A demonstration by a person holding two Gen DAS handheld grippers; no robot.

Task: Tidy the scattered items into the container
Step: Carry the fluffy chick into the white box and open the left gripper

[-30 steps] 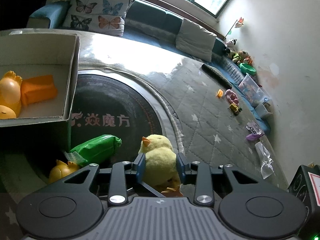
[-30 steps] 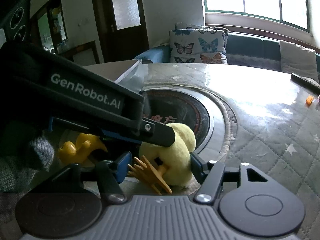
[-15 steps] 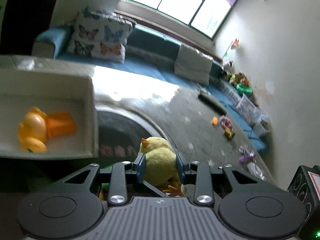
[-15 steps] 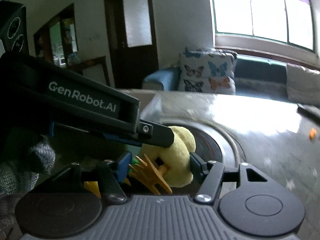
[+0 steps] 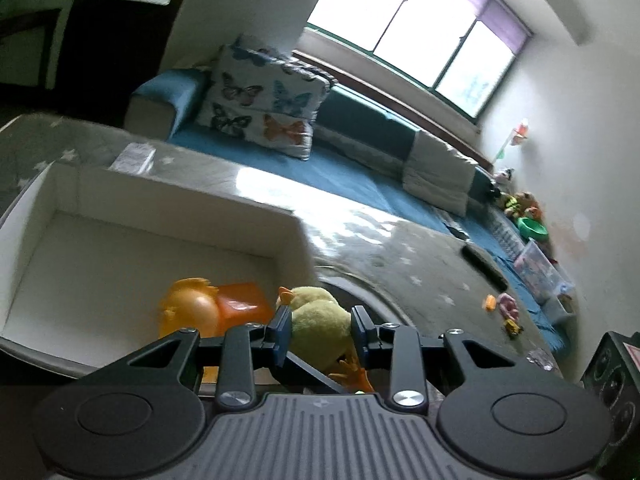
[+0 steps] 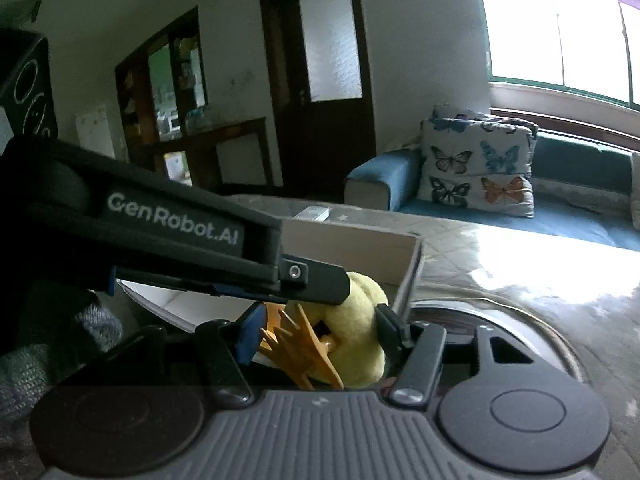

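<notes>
A yellow plush duck [image 5: 318, 320] with orange feet hangs in the air, gripped from two sides. My left gripper [image 5: 320, 320] presses on its body and its jaws are closing tighter. My right gripper [image 6: 320, 332] holds the plush duck [image 6: 356, 340] around body and feet, jaws also closing. The left gripper's black finger [image 6: 312, 278] crosses the right wrist view above the duck. The open white cardboard box [image 5: 160, 208] lies just ahead and to the left, with an orange rubber duck [image 5: 188, 308] and an orange block [image 5: 240, 304] inside. The duck hovers at the box's near right corner [image 6: 408, 276].
The box stands on a quilted table with a dark round inset [image 6: 520, 320]. A black remote [image 5: 482, 266] and small toys [image 5: 506, 306] lie on the far right of the table. Behind is a blue sofa with a butterfly pillow [image 5: 264, 100]. A gloved hand [image 6: 60, 344] holds the left gripper.
Both grippers have risen with the plush duck and carried it from the table toward the box. The green packet and small yellow duck on the table have dropped out of view.
</notes>
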